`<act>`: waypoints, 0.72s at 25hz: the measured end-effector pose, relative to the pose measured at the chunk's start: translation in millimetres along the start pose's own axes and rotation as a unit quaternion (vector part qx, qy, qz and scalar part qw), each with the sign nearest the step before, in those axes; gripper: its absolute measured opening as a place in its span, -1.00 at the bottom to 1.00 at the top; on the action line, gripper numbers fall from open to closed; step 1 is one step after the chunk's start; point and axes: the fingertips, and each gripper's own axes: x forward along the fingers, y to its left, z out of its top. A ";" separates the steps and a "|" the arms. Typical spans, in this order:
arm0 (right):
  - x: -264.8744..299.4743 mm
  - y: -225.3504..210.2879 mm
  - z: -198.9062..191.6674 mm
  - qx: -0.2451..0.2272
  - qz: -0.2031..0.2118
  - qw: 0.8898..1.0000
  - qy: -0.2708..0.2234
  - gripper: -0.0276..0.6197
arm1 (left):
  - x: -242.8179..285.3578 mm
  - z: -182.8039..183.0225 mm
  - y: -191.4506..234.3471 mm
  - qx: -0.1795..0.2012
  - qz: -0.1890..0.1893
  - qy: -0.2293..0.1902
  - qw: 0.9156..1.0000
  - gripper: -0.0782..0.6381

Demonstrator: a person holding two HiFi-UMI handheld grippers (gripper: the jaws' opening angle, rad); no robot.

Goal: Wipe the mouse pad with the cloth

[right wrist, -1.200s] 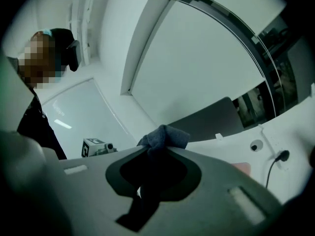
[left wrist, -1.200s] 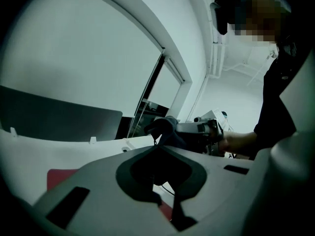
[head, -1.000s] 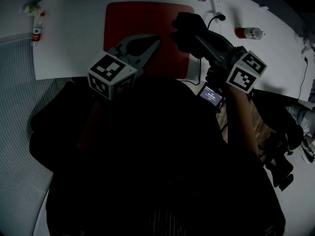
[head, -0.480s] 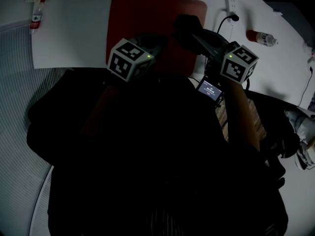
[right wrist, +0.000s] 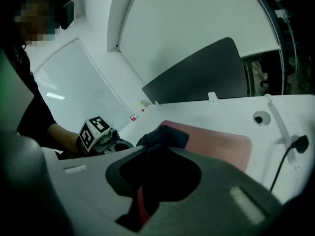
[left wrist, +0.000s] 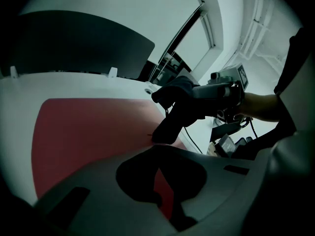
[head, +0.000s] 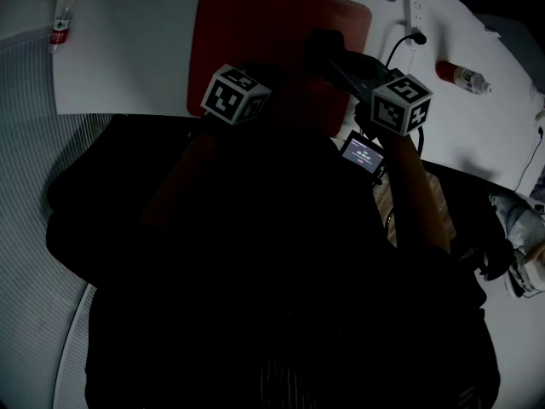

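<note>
Clamping the cloth (right wrist: 165,135) in the jaws of our right gripper (head: 336,62), we touch its hanging end to the red pad (head: 255,32) on the worktop (head: 128,49). Our left gripper (left wrist: 165,208) hovers over the pad's near edge, jaws together, empty.

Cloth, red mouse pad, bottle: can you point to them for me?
cloth (left wrist: 171,118): left gripper view, on its hanging end.
mouse pad (head: 247,37): head view, on its bare upper-left part.
bottle (head: 461,76): head view, on its middle.
</note>
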 end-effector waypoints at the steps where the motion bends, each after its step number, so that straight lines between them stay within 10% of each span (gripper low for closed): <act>1: 4.7 -3.6 -3.5 -0.003 -0.004 1.000 0.006 -0.80 | 3.0 -3.3 5.2 -0.002 0.003 0.006 1.000 -0.76; 7: 37.2 -26.5 -32.4 -0.056 -0.037 0.996 0.062 -0.80 | 19.0 -29.9 35.1 -0.012 0.028 0.042 0.999 -0.76; 12: 63.8 -58.6 -78.3 -0.159 -0.089 0.968 0.174 -0.80 | 30.3 -44.3 46.8 -0.010 0.035 0.069 0.997 -0.76; 18: 75.7 -73.7 -86.2 -0.164 -0.092 0.959 0.211 -0.80 | 41.2 -54.0 51.5 -0.018 0.032 0.092 0.995 -0.76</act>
